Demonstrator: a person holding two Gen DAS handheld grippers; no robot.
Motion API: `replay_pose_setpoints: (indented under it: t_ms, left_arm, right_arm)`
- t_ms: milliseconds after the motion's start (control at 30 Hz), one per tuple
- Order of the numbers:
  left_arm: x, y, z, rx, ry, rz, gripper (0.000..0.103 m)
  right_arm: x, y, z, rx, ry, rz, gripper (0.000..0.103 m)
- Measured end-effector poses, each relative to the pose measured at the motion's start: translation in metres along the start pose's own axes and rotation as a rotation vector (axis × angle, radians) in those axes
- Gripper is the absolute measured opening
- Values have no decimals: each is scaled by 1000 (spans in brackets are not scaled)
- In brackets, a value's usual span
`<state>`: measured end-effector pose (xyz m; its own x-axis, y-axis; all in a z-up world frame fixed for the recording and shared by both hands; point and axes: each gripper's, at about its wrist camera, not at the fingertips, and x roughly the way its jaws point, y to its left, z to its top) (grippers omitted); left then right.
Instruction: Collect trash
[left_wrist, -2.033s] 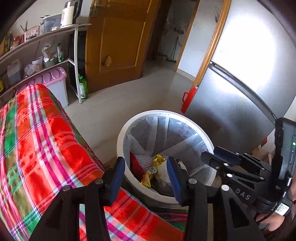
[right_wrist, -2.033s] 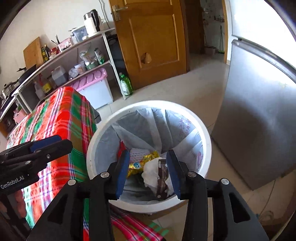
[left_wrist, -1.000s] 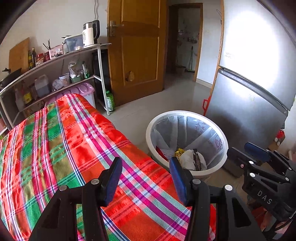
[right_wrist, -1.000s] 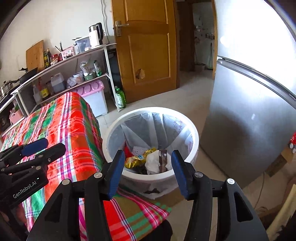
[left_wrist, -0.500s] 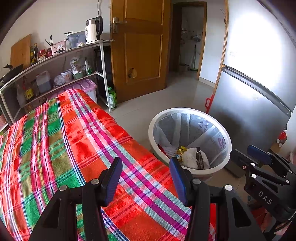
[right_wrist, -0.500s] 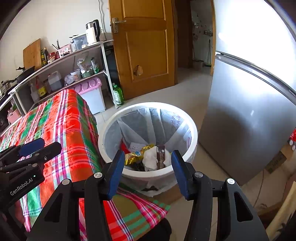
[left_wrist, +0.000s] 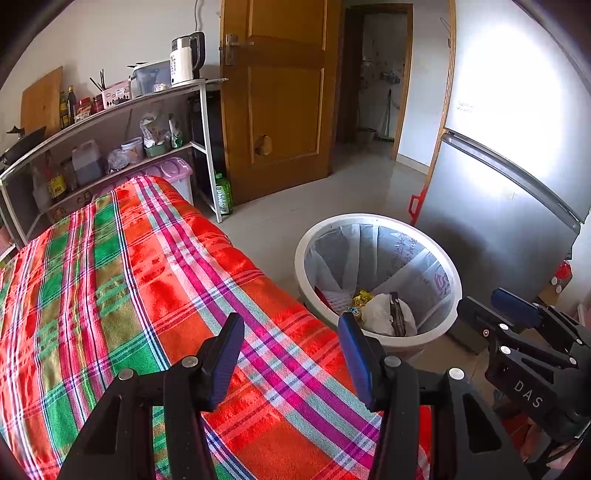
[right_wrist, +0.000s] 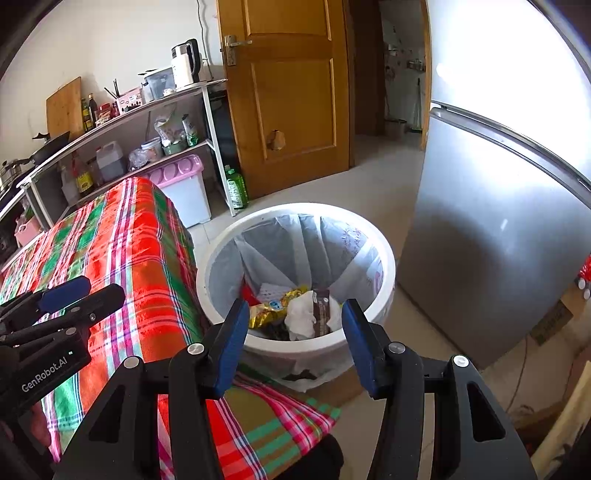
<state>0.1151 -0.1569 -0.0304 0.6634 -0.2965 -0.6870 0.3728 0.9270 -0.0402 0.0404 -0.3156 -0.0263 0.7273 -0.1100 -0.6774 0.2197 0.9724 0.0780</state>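
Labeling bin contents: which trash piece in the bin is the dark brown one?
The brown wrapper, a narrow bar-shaped packet lying across the crumpled white tissue in the white bin. The yellow snack packet beside it is shiny gold.

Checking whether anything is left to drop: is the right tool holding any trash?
No, the right tool is open with nothing between its fingers, and the wrappers lie inside the bin.

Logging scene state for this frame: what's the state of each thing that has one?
Left tongs: open, holding nothing.
Right tongs: open, holding nothing.
White round plastic trash bin: uncovered, bag-lined, wrappers and tissue at the bottom.
Brown wooden door: open.
Green plastic bottle: upright on the floor.
White electric kettle: upright on the shelf.
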Motion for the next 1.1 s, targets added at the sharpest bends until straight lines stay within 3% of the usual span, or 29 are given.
replay_pose_setpoints:
  t_ms: [1100]
  left_arm:
    - [-1, 1, 0, -1, 1, 21, 53]
  right_arm:
    - [-3, 1, -1, -3, 0, 3, 53]
